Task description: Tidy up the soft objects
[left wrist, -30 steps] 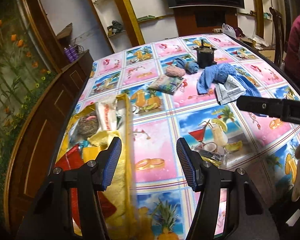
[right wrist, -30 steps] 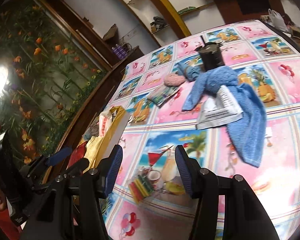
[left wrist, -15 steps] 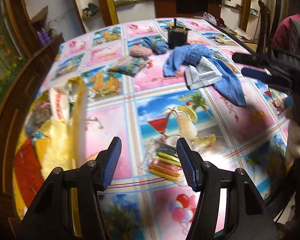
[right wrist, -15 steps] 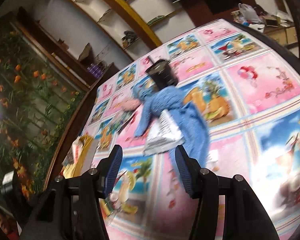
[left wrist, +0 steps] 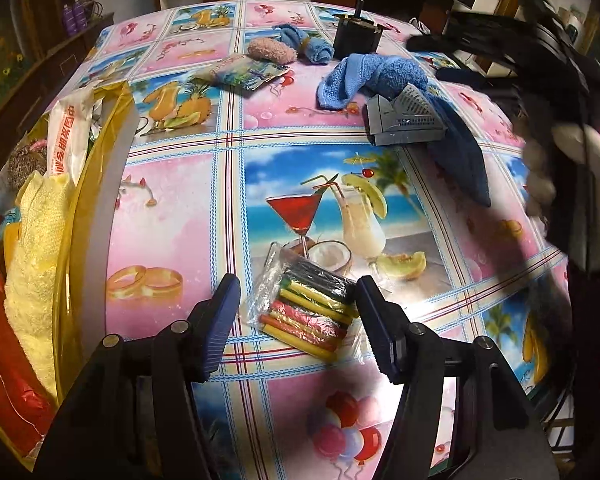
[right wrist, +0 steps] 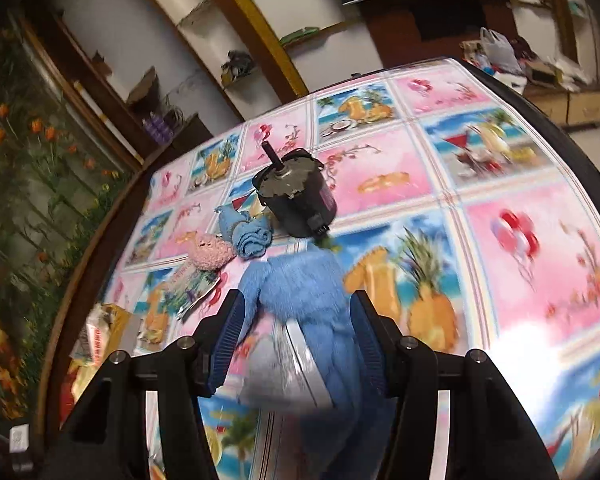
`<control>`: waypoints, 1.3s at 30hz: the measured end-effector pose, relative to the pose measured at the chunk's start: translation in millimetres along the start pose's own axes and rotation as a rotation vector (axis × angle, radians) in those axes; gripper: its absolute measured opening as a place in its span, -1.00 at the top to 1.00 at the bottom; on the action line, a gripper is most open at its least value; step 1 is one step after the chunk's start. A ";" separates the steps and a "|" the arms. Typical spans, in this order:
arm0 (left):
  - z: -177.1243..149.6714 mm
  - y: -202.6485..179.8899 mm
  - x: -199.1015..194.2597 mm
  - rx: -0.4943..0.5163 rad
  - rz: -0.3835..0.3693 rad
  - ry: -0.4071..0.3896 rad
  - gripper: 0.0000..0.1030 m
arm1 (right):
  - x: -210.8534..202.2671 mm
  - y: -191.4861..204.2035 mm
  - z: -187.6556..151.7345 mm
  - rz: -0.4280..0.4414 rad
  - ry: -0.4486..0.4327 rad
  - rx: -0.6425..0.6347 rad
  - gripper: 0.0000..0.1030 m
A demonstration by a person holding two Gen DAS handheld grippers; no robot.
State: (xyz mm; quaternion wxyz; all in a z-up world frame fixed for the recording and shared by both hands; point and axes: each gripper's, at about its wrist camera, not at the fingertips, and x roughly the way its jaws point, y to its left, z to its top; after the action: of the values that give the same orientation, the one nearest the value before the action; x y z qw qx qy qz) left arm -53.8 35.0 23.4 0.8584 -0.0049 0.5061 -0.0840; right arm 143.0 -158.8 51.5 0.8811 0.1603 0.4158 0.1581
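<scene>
Left wrist: left tool (left wrist: pixel 296 300) parted, just opening, straddling (not pressing) packet of coloured sticks (left wrist: pixel 308 312).

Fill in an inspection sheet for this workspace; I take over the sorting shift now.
Surface: table under a picture-print cloth.
Job's things: blue towel, rolled blue cloth, pink knit, yellow bag already holding cloths.
Clutter: pack of coloured sticks, grey packet, black motor.
Grippers: left gripper open over the sticks, jaws just widened; right gripper open, straddling the towel.
Cables: nothing seen.
Surroundings: wall shelves.
</scene>
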 end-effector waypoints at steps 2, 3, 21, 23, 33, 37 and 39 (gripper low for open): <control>-2.5 0.0 0.3 0.003 -0.008 -0.011 -0.28 | 17.7 5.6 9.5 -0.026 0.015 -0.017 -0.07; -4.2 0.6 0.4 0.006 -0.014 -0.018 -0.33 | 26.3 7.0 12.6 -0.027 0.024 -0.014 -0.07; 10.1 -3.5 0.8 -0.019 -0.081 -0.027 -0.99 | 12.4 18.9 -30.3 0.299 0.193 -0.072 -0.10; 19.1 -10.2 -0.4 -0.003 -0.059 -0.049 -0.99 | 18.0 16.2 -29.6 0.283 0.198 -0.057 -0.10; 43.2 -47.8 38.1 0.125 0.027 -0.046 -0.58 | 13.5 7.7 -25.2 0.284 0.169 -0.011 -0.10; 44.5 -37.3 27.2 0.090 0.011 -0.044 0.16 | 10.8 5.0 -22.6 0.267 0.149 -0.010 -0.10; 44.4 -26.1 21.6 0.058 -0.008 -0.055 0.17 | 9.6 5.9 -22.2 0.252 0.138 -0.023 -0.10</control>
State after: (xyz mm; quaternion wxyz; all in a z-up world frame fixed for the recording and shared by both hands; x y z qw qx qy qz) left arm -8.6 2.6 28.7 0.8713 0.0155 0.4797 -0.1019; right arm 130.6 -146.2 34.1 0.8254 0.1901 0.4500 0.2829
